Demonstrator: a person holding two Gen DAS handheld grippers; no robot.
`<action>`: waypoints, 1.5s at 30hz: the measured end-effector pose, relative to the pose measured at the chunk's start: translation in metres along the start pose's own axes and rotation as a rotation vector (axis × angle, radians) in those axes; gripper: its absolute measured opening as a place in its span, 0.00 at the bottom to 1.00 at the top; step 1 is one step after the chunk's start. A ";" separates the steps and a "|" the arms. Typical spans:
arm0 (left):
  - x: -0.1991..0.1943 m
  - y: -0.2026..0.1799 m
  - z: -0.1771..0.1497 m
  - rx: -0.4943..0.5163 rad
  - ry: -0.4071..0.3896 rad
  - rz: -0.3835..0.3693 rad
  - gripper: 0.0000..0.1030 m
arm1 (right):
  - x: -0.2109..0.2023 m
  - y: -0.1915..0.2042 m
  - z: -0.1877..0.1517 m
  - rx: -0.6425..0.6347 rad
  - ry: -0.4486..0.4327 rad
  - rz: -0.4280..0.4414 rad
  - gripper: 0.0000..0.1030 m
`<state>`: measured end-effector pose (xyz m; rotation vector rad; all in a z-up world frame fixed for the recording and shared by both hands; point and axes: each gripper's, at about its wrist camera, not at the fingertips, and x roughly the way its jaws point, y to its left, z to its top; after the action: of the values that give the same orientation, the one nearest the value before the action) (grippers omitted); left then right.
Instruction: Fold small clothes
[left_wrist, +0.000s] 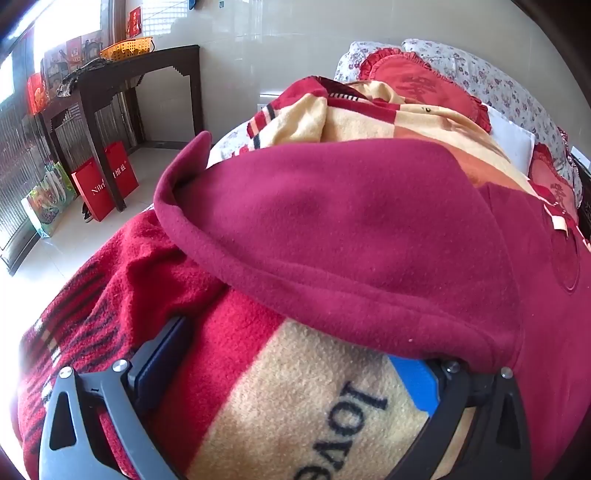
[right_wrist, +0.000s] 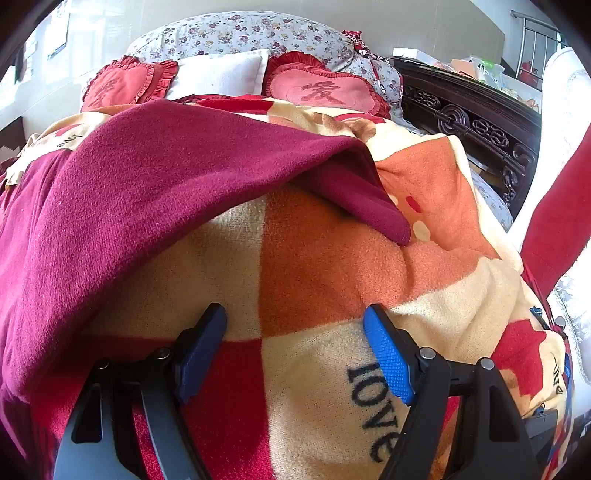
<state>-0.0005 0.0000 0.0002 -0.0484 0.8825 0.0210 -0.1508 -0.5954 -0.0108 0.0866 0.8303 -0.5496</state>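
Lying across a bed, a dark red fleece garment (left_wrist: 369, 236) fills the middle of the left wrist view and the upper left of the right wrist view, spread over a patchwork blanket (right_wrist: 317, 258) of red, cream and orange squares printed with the word "love". In the lower part of the left wrist view, the left claw (left_wrist: 291, 362) stands wide open, nothing between its pads; its right finger (left_wrist: 417, 380) is partly hidden under the garment's hem. In the lower part of the right wrist view, the right claw (right_wrist: 295, 350) is also open and empty, hovering over bare blanket just below the garment's edge. Heart-shaped red cushions (right_wrist: 325, 92) and a white pillow (right_wrist: 218, 75) sit at the top of that view. A dark wooden table (left_wrist: 122, 74) stands in the upper left of the left view, with red paper bags (left_wrist: 103, 184) on the floor beside it.
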 end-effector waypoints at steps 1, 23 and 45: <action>0.000 0.000 0.000 -0.001 0.005 -0.001 1.00 | 0.000 0.000 0.000 0.001 0.000 0.001 0.57; -0.037 -0.022 -0.007 0.072 0.119 0.033 1.00 | 0.001 0.000 -0.002 -0.005 0.000 -0.007 0.57; -0.141 -0.095 -0.033 0.193 0.045 -0.188 1.00 | -0.227 0.022 -0.017 -0.045 0.156 0.226 0.57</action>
<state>-0.1119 -0.0963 0.0920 0.0489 0.9179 -0.2413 -0.2746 -0.4743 0.1383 0.1814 0.9707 -0.3132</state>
